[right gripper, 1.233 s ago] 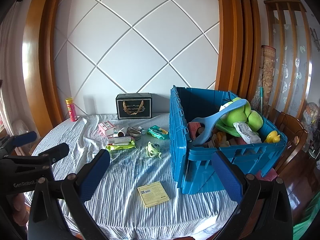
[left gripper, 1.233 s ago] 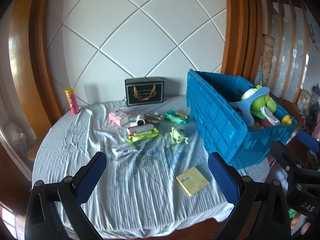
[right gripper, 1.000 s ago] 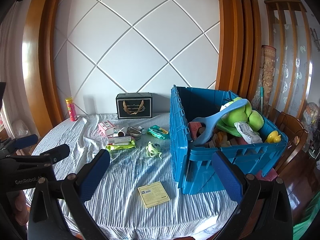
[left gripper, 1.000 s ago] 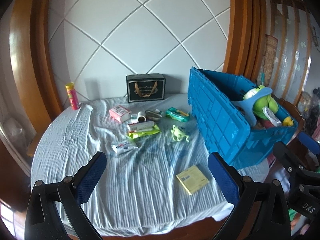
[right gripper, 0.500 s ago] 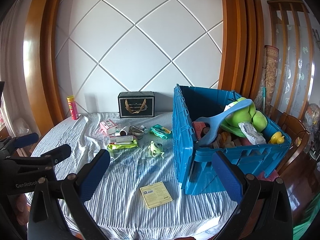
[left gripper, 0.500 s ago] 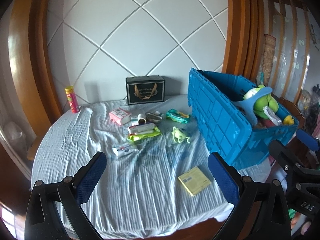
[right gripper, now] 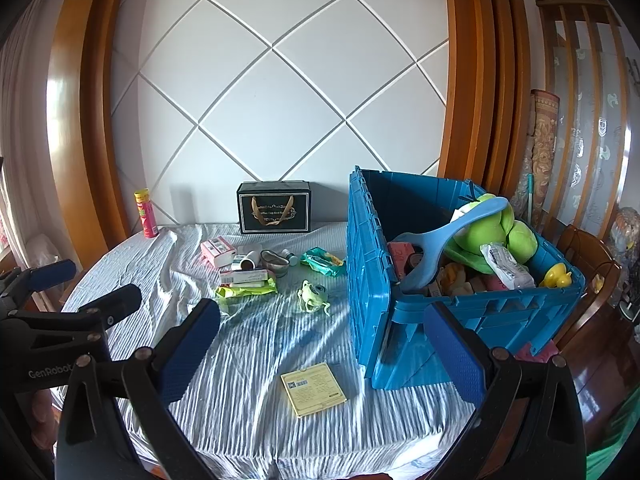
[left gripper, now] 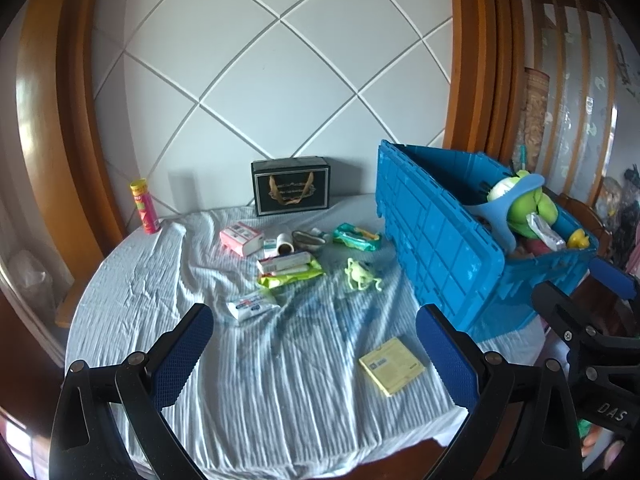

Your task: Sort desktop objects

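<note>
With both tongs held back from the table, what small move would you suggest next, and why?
Probably lower the right tongs toward the yellow notepad. Both tongs are open and empty, and the pad lies flat, alone and nearest, beside the blue crate.

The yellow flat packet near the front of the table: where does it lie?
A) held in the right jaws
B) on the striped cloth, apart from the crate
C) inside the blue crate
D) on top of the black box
B: the yellow flat packet lies on the striped cloth, apart from the blue crate.
</note>
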Tool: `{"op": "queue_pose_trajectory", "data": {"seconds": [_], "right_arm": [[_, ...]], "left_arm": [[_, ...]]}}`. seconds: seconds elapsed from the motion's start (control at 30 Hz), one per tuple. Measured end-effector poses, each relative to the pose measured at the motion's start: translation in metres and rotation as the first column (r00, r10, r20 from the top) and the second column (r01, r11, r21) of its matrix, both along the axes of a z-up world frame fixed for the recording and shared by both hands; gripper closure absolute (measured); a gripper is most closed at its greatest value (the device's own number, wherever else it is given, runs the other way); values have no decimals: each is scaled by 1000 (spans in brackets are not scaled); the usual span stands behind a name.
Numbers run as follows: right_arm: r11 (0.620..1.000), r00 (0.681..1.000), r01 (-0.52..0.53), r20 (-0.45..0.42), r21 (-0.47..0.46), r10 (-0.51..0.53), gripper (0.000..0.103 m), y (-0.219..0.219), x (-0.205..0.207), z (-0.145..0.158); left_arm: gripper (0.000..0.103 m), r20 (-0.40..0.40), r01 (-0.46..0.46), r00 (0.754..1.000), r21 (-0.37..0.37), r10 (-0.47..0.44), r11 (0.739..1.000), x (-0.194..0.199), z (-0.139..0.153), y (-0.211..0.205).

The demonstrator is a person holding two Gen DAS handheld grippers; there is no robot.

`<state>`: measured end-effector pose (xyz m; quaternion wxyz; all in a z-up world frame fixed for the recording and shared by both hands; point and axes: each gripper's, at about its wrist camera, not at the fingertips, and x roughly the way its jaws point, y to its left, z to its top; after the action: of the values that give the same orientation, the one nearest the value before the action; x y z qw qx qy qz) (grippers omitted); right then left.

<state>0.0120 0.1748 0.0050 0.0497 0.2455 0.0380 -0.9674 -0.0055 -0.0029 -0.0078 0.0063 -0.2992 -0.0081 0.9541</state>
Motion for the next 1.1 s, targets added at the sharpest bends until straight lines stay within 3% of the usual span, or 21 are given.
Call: {"op": "queue_pose_trajectory", "data": {"seconds": [0.67,1.1], "right_arm": [[1000,1000,-6,0,8,6,0,-1,0,1],[999,1000,-17,12,46,17,0,-26,-2,-1]], "left_arm": [[0,-2,1,1000,4,-1,1000,-1,-1,-4],[0,0,-17,1000,25,17,1000,0,-9,-31]]}}
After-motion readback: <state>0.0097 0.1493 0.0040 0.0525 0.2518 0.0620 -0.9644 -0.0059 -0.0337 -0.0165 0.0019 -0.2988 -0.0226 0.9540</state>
